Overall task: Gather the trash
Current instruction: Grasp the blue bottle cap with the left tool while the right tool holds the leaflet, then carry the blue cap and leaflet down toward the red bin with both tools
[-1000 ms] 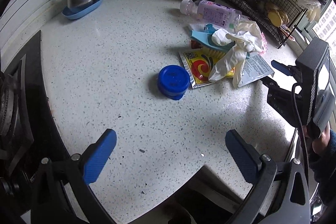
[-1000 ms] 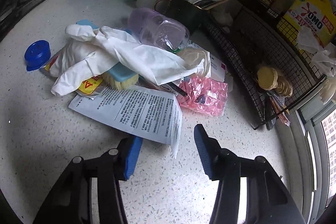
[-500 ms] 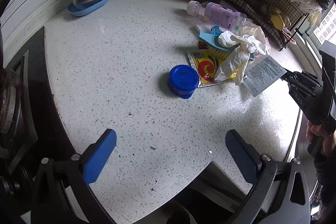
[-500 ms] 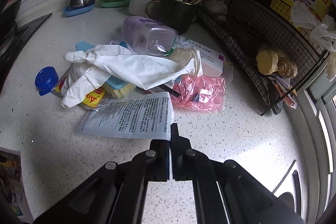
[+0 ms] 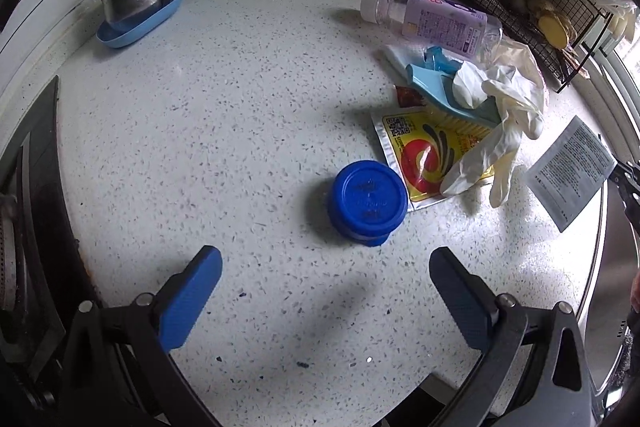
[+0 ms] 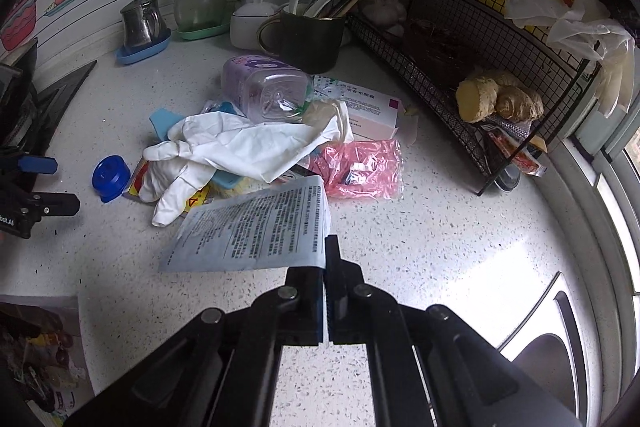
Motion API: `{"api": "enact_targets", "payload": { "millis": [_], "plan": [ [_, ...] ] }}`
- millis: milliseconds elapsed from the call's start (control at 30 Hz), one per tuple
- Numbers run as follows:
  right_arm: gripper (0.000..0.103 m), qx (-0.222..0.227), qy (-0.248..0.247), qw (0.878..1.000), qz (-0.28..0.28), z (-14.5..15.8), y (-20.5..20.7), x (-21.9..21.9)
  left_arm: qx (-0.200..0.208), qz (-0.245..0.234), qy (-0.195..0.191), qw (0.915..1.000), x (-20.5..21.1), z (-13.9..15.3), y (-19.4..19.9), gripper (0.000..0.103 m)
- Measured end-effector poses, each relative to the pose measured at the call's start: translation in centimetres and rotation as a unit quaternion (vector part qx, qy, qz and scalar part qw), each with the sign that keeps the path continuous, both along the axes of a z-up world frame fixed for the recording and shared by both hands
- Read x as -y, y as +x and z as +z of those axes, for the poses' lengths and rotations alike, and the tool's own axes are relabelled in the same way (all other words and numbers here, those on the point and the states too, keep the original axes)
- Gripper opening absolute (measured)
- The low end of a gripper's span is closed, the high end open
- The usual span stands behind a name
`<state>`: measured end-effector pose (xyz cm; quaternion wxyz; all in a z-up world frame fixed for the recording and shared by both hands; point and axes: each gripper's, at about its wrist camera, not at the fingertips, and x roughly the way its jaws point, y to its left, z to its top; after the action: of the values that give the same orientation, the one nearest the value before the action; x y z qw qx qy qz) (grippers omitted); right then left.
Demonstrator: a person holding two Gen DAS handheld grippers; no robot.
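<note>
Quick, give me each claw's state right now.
Left claw: open, holding nothing, with the blue cap on the counter ahead of it.
Right claw: shut on the edge of the printed leaflet.

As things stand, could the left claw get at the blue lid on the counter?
Probably yes. The left claw is open and empty, and the blue lid lies just ahead of it on bare counter. Only the yellow packet touches the lid's far side; the right claw is off to the side, shut on the printed leaflet.
</note>
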<state>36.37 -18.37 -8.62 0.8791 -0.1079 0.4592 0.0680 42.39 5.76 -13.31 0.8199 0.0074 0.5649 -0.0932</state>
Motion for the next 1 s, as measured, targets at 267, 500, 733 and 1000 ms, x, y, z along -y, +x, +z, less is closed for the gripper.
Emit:
{"api": "enact_targets", "payload": {
  "millis": [267,500,733,1000],
  "plan": [
    [0.001,-0.016,0.016,1.000,-0.013,-0.5,-0.7,0.9,-0.007,-0.030,0.027,0.9992,1.8,-1.1,2.7,0.079],
    [0.001,-0.023,0.033,0.999,-0.020,-0.5,-0.7,1.2,0.004,-0.059,0.038,0.9975,3.3,-0.7,2.7,0.043],
    [0.001,-0.017,0.048,0.999,-0.016,0.4,-1.3,0.3,0.012,-0.018,-0.007,0.9997,1.3,0.7,0.6,0.043],
    [0.001,-0.007,0.062,0.998,0.008,2.1,-3.9,-3.1,0.048,0.000,-0.008,0.9988,-1.7,4.6,-6.2,0.043]
  ]
}}
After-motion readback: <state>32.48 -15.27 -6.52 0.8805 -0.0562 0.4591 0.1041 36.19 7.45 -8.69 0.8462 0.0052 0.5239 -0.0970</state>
